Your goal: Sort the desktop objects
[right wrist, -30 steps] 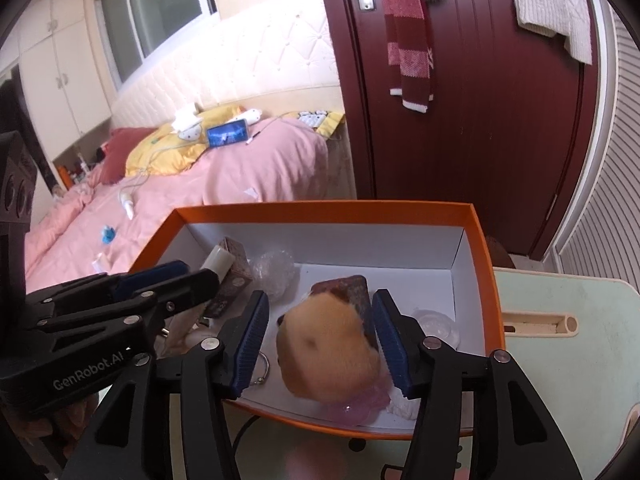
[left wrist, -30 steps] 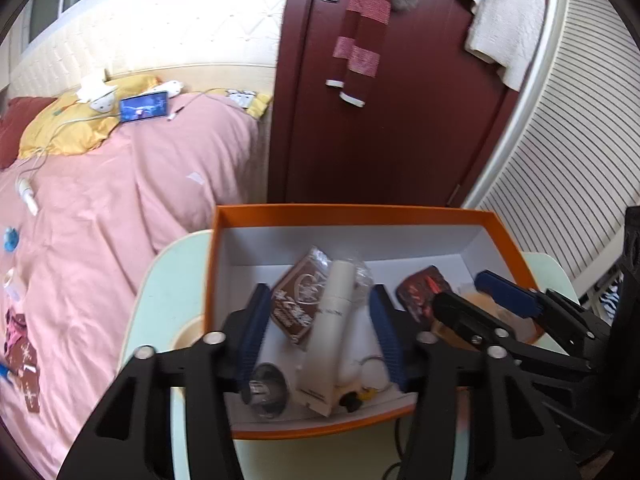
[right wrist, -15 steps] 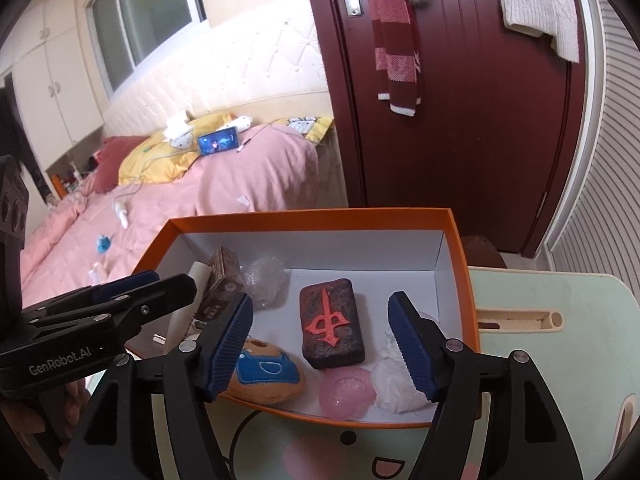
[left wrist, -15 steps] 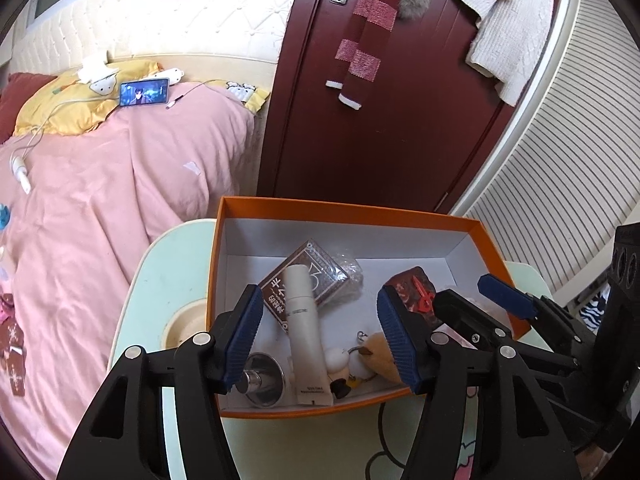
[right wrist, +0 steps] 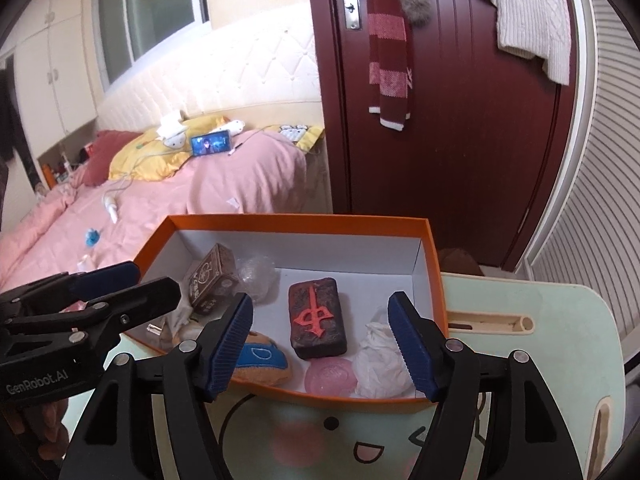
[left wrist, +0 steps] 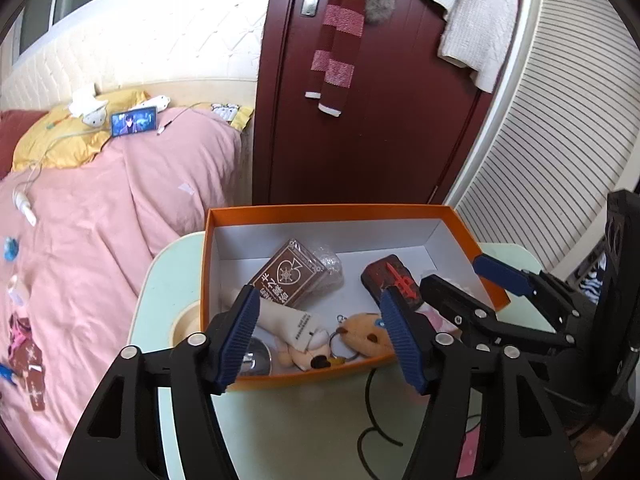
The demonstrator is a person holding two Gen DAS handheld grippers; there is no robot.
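Observation:
An orange box point(left wrist: 320, 211) with a white inside stands on the pale green table point(left wrist: 300, 432). In it lie a brown card box point(left wrist: 288, 280), a white tube point(left wrist: 288, 322), a tan plush keychain point(left wrist: 366, 334) and a dark block with a red sign point(left wrist: 394, 278). My left gripper point(left wrist: 318, 316) hovers open above the box's near edge, holding nothing. My right gripper point(right wrist: 320, 308) is open too, above the near right part of the box point(right wrist: 300, 220), over the dark block point(right wrist: 318, 320), a pink disc point(right wrist: 330, 374) and a crumpled white wad point(right wrist: 382, 360). The plush point(right wrist: 262, 364) lies by its left finger.
A pink bed point(left wrist: 100, 220) with a phone and cables runs along the left of the table. A dark red door point(left wrist: 360, 140) hung with a scarf stands behind the box. The table has a round recess point(left wrist: 186, 320) at left and a slot point(right wrist: 488, 324) at right.
The right gripper has opened and let the plush drop into the box's front. Both grippers have drawn back and up from the box; the white tube now lies flat.

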